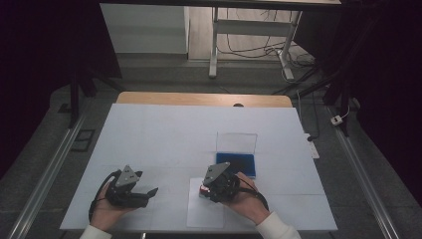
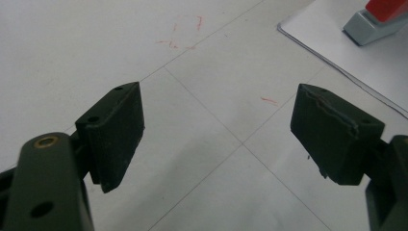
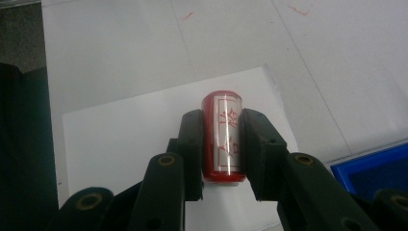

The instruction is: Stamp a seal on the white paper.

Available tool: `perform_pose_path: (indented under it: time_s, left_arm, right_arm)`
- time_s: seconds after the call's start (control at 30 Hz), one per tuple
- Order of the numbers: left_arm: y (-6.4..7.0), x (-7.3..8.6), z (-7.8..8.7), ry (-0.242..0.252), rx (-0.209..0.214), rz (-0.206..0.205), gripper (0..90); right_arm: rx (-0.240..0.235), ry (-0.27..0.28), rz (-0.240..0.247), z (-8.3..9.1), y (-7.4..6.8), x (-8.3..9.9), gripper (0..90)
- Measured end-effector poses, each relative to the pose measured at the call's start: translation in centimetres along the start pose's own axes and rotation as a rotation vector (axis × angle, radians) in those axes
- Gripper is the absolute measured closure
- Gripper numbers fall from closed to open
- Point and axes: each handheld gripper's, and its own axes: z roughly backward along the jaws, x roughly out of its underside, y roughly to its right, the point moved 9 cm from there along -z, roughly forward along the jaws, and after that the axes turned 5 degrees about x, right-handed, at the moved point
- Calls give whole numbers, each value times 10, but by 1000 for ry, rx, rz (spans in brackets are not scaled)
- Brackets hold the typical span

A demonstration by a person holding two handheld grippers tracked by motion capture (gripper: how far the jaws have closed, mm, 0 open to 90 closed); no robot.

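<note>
Stamp poised over the paper
Right gripper (image 3: 222, 144) jaws clench the red stamp (image 3: 222, 139); left gripper (image 2: 216, 139) released. Next, likely: press straight down onto the paper sheet (image 3: 125, 139).

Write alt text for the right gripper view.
The right gripper is shut on a red stamp with a clear label, held over a white sheet on the table. A blue tray corner shows at lower right.
</note>
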Motion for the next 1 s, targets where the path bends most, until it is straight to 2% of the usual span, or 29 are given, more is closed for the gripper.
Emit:
perform_pose_path:
  time_s: [0.63, 1.0]
  left_arm:
    - [0, 1, -1, -4, 2, 0, 192]
    - [0, 1, -1, -5, 2, 1, 192]
  right_arm:
    - [-14, -9, -4, -4, 1, 1, 695]
    - [-9, -58, 4, -6, 2, 0, 696]
